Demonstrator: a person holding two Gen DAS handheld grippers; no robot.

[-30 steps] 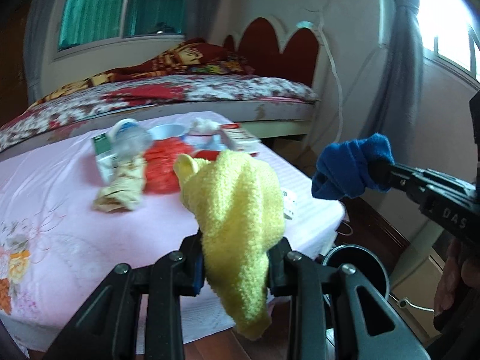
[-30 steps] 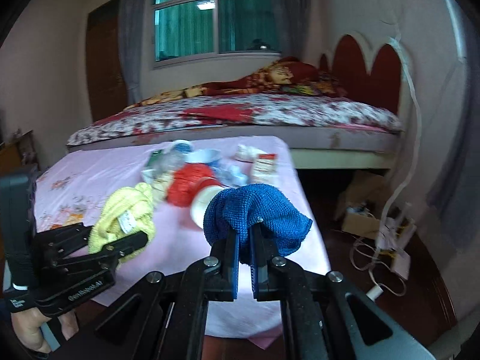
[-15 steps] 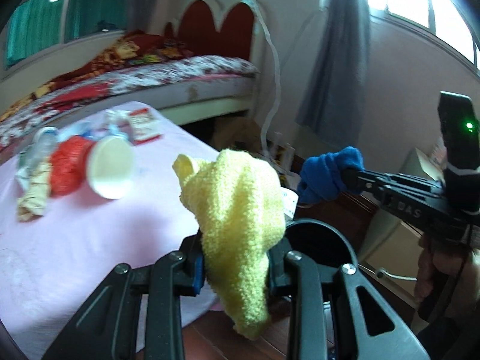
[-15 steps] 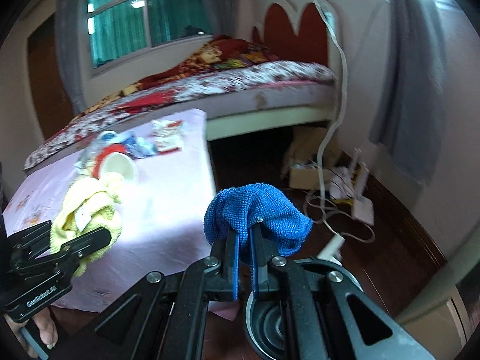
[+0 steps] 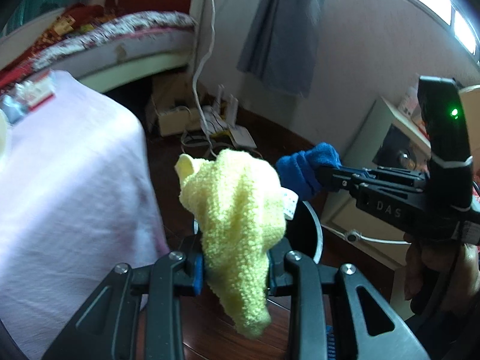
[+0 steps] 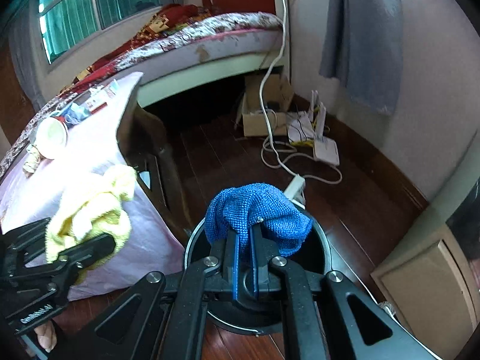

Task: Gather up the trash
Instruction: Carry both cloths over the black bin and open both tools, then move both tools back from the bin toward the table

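Note:
My left gripper (image 5: pixel 235 267) is shut on a yellow knitted cloth (image 5: pixel 237 210), held above the floor just off the table's edge. My right gripper (image 6: pixel 244 258) is shut on a blue cloth (image 6: pixel 258 210), held over the open round black bin (image 6: pixel 321 252) on the floor. In the left wrist view the blue cloth (image 5: pixel 306 168) sits just right of the yellow one, above the bin's rim (image 5: pixel 316 228). The yellow cloth also shows in the right wrist view (image 6: pixel 90 207), left of the bin.
A table with a pink cloth (image 5: pixel 69 180) stands at left, with a white cup (image 6: pixel 52 138) and other litter (image 6: pixel 96 102) on it. A bed (image 6: pixel 210 39), a cardboard box (image 6: pixel 264 111), cables and a power strip (image 6: pixel 295 186) lie beyond. A cabinet (image 6: pixel 426 288) stands at right.
Both grippers have swung right, away from the tabletop and toward the floor bin. The blue cloth now hangs over the bin opening; the yellow cloth is past the table's edge.

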